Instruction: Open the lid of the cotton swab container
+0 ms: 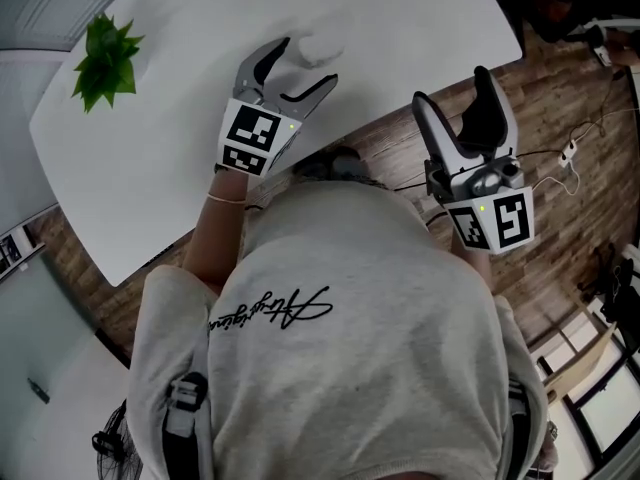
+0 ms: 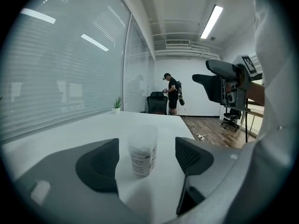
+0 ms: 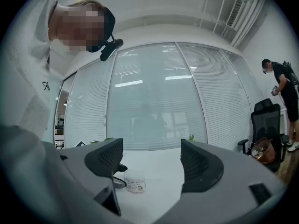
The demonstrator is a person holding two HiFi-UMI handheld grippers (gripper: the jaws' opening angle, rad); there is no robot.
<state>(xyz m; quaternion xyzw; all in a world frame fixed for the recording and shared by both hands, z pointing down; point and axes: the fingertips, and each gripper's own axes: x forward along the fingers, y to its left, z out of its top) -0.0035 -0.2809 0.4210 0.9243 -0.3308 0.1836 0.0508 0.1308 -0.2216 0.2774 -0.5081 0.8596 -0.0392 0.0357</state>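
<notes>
your left gripper (image 1: 305,63) is out over the white table (image 1: 150,148) with its jaws spread wide, gripping nothing. the cotton swab container (image 1: 316,48) stands upright on the tabletop between the two jaw tips. in the left gripper view the container (image 2: 142,149) sits in the gap, closer to the left-hand pad, with bare table showing on both sides, so neither pad touches it. it is a small translucent tub with a printed label around its lower half, and its top looks closed. your right gripper (image 1: 450,86) is off the table's edge, held above the wooden floor (image 1: 560,118), well apart from the container. its jaws are also spread and there is nothing between them. in the right gripper view the container (image 3: 134,181) shows small and far off on the table, low in the gap near the left-hand pad, with a dark jaw of your other tool just beside it. a small green plant (image 1: 105,60) stands near the table's far corner, well away from both grippers. another person (image 2: 173,93) stands at the back of the room next to a black office chair (image 2: 159,102).
</notes>
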